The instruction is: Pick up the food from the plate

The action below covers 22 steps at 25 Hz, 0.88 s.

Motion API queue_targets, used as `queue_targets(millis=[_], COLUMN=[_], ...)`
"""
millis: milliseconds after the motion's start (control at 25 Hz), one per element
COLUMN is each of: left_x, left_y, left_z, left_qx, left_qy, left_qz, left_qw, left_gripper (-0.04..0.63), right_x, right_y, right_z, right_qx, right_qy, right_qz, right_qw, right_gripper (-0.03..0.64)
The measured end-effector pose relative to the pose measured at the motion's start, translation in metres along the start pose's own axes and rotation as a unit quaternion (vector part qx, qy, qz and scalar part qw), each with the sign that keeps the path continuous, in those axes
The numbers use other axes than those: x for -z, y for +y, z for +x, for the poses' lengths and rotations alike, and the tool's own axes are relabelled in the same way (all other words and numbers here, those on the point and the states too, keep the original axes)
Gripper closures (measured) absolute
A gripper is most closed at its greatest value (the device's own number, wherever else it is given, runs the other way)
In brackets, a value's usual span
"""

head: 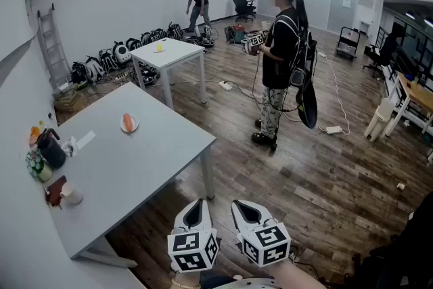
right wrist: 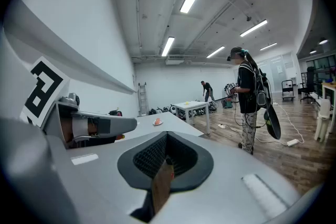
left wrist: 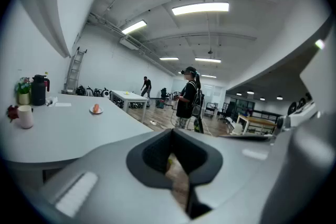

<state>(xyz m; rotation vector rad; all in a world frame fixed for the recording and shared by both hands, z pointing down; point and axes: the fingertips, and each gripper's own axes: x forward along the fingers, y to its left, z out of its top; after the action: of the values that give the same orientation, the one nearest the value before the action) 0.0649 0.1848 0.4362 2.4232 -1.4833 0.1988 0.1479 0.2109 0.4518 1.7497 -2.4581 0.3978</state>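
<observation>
Grey left claw (head: pixel 195 208) and right claw (head: pixel 245 208) both closed and empty

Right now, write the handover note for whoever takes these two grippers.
Left gripper: shut, empty, held low off the near corner of the table.
Right gripper: shut, empty, right beside it.
Food: orange piece on the small plate, toward the table's far end, untouched.
Done: nothing yet.
Left: step up to the table, open one gripper, close on the food, lift it off the plate.
</observation>
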Motion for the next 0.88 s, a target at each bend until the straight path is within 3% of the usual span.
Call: queue_targets(millis=[200, 440, 880], left_x=[0.003, 0.008, -0.027], left_y=[0.001, 0.033, 0.174], left_z=[0.004, 0.009, 0.063], left_qx=[-0.011, -0.046, -0.114], left_qy=[-0.007, 0.002, 0.003], left_qz=[-0.017, -0.023, -0.048], left_qw=[0.9998, 0.9987, 0.9923], left_gripper=[0.588, 0.588, 0.588], right_x=[0.007, 0.005, -0.025], right_y=[-0.006, 0.002, 0.046], right_z=[0.002, 0.032, 0.173], right_qx=[-0.014, -0.036, -0.096], right_qy=[0.009, 0.017, 0.033], right_qz=[0.005, 0.006, -0.014], right_qw=[1.0, 0.999, 0.995], right_gripper=[0.618, 0.618, 0.618])
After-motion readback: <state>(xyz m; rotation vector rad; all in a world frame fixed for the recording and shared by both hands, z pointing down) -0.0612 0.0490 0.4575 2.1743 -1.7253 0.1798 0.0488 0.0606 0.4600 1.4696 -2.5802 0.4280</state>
